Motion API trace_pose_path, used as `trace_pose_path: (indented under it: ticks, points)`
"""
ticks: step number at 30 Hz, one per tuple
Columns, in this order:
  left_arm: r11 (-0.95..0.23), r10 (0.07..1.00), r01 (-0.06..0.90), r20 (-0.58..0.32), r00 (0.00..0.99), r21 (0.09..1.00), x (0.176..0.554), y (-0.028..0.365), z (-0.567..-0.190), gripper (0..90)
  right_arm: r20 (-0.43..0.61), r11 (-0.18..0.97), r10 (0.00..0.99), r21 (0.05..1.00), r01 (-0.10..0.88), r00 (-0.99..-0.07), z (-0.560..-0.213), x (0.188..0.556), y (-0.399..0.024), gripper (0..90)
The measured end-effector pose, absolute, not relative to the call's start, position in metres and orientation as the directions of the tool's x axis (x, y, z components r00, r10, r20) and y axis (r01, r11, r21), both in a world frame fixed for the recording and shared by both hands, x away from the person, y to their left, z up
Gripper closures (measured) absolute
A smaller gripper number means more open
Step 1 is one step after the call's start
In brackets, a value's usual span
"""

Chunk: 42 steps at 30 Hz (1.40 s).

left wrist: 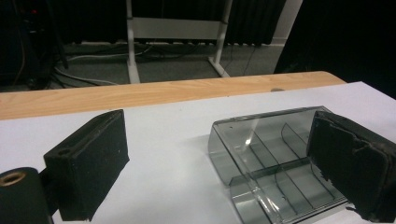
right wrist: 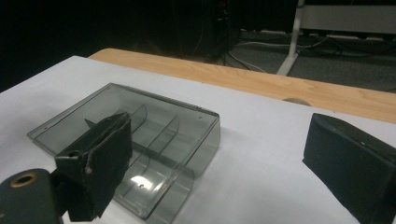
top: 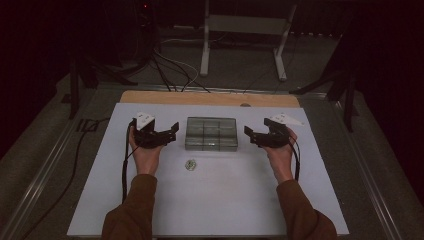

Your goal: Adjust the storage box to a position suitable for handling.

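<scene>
A smoky clear plastic box [top: 211,133] with several compartments lies on the white mat [top: 215,200], lid shut. My left gripper [top: 173,133] hovers just off the box's left end, jaws wide apart and empty. My right gripper [top: 248,135] mirrors it at the box's right end, also open and empty. In the left gripper view the box [left wrist: 261,144] lies ahead toward the right jaw, with the left gripper [left wrist: 219,172] open around bare mat and the box's near corner. In the right gripper view the box [right wrist: 154,121] sits behind the left jaw, and the right gripper [right wrist: 224,168] is open.
A small round greenish item [top: 190,164] lies on the mat in front of the box. A strip of wooden tabletop [top: 210,98] runs along the mat's far edge. Beyond it stand a metal frame [top: 245,30] and floor cables [top: 175,70].
</scene>
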State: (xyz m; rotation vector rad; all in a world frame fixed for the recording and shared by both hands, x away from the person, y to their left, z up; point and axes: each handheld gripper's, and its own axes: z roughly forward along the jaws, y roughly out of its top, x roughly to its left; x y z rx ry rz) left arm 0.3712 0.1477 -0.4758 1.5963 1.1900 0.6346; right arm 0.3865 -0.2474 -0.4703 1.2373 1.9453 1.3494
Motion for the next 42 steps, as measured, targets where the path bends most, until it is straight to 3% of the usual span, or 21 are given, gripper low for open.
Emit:
trace_pose_path:
  ticks: [4, 6, 8, 12, 15, 18, 19, 30, 32, 42]
  points:
    - [-0.022, 0.913, 0.394, -0.142, 0.382, 0.919, 0.375, 0.141, -0.478, 7.8, 0.133, 0.098, 0.873, 0.895, 0.435, -0.47, -0.477, 0.395, -0.245, 12.8]
    - [-0.016, 0.921, 0.404, -0.144, 0.363, 0.915, 0.377, 0.138, -0.479, 12.9, 0.152, 0.082, 0.877, 0.887, 0.455, -0.455, -0.479, 0.398, -0.244, 17.4]
    - [-0.014, 0.919, 0.407, -0.149, 0.366, 0.913, 0.378, 0.134, -0.481, 22.2, 0.179, 0.06, 0.879, 0.878, 0.474, -0.442, -0.483, 0.401, -0.243, 25.0]
    - [0.004, 0.907, 0.433, -0.186, 0.379, 0.901, 0.382, 0.129, -0.487, 53.7, 0.172, 0.073, 0.882, 0.869, 0.489, -0.438, -0.493, 0.404, -0.235, 43.4]
    - [0.015, 0.898, 0.451, -0.21, 0.386, 0.892, 0.384, 0.125, -0.493, 76.0, 0.171, 0.08, 0.881, 0.865, 0.495, -0.442, -0.498, 0.405, -0.23, 63.7]
    - [0.014, 0.9, 0.466, -0.214, 0.379, 0.885, 0.385, 0.121, -0.499, 90.0, 0.169, 0.092, 0.876, 0.86, 0.502, -0.451, -0.502, 0.404, -0.224, 85.3]
    - [0.009, 0.903, 0.475, -0.212, 0.375, 0.88, 0.386, 0.12, -0.501, 90.0, 0.166, 0.097, 0.88, 0.856, 0.508, -0.446, -0.503, 0.404, -0.223, 90.0]
    - [-0.054, 0.925, 0.559, -0.171, 0.341, 0.827, 0.395, 0.112, -0.526, 90.0, 0.144, 0.143, 0.892, 0.809, 0.569, -0.428, -0.521, 0.407, -0.212, 90.0]
    - [-0.043, 0.915, 0.569, -0.196, 0.352, 0.821, 0.396, 0.112, -0.529, 90.0, 0.144, 0.152, 0.89, 0.801, 0.578, -0.433, -0.524, 0.407, -0.21, 90.0]
    - [-0.079, 0.923, 0.613, -0.175, 0.343, 0.786, 0.402, 0.108, -0.542, 90.0, 0.19, 0.128, 0.889, 0.771, 0.624, -0.417, -0.532, 0.41, -0.208, 90.0]
